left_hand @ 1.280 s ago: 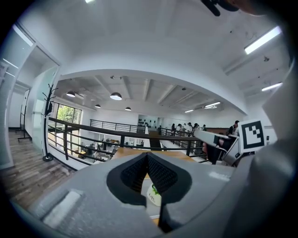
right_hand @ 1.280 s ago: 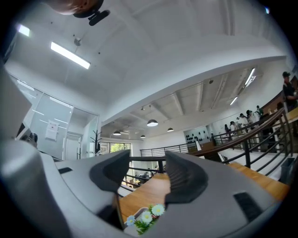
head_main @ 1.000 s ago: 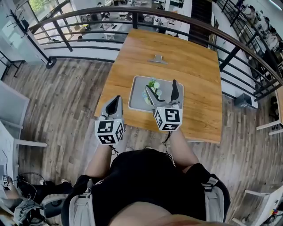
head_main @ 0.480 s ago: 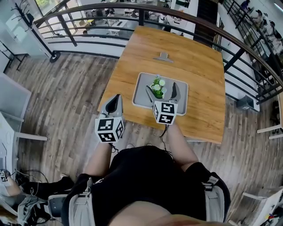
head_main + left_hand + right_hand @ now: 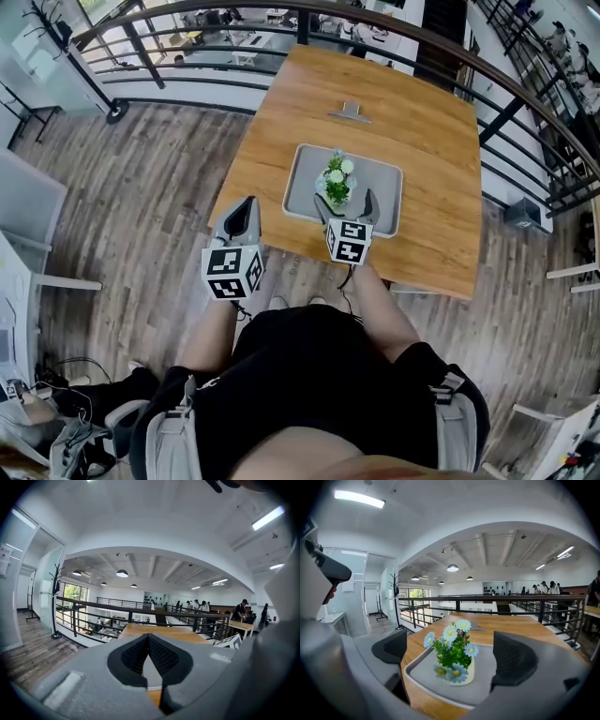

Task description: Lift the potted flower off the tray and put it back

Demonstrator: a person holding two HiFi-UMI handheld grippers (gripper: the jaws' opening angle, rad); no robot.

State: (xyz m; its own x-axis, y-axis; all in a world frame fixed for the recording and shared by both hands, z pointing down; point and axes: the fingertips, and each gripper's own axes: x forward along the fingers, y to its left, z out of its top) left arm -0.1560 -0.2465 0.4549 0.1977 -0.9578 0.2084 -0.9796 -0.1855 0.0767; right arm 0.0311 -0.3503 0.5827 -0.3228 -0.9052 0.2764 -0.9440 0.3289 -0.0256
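Note:
A small cream pot of blue and white flowers [image 5: 336,181] [image 5: 452,660] stands upright on a grey tray [image 5: 382,184] [image 5: 423,674] on the wooden table [image 5: 412,112]. My right gripper [image 5: 345,199] [image 5: 450,645] is low at the tray's near edge. It is open, and its jaws have just been opening. The pot sits just ahead of its dark pads [image 5: 512,660], and neither pad touches it. My left gripper [image 5: 249,204] [image 5: 148,637] hangs off the table's near left corner. It is shut and holds nothing.
A small metal clip [image 5: 349,112] lies at the table's far end. A dark railing [image 5: 281,23] curves around the table's far side and right side. Wooden floor [image 5: 141,206] spreads to the left. People [image 5: 547,588] stand at distant tables.
My right gripper has sunk from above the flowers to the tray's near edge, so the flowers now show beyond its jaws. The left gripper has hardly moved.

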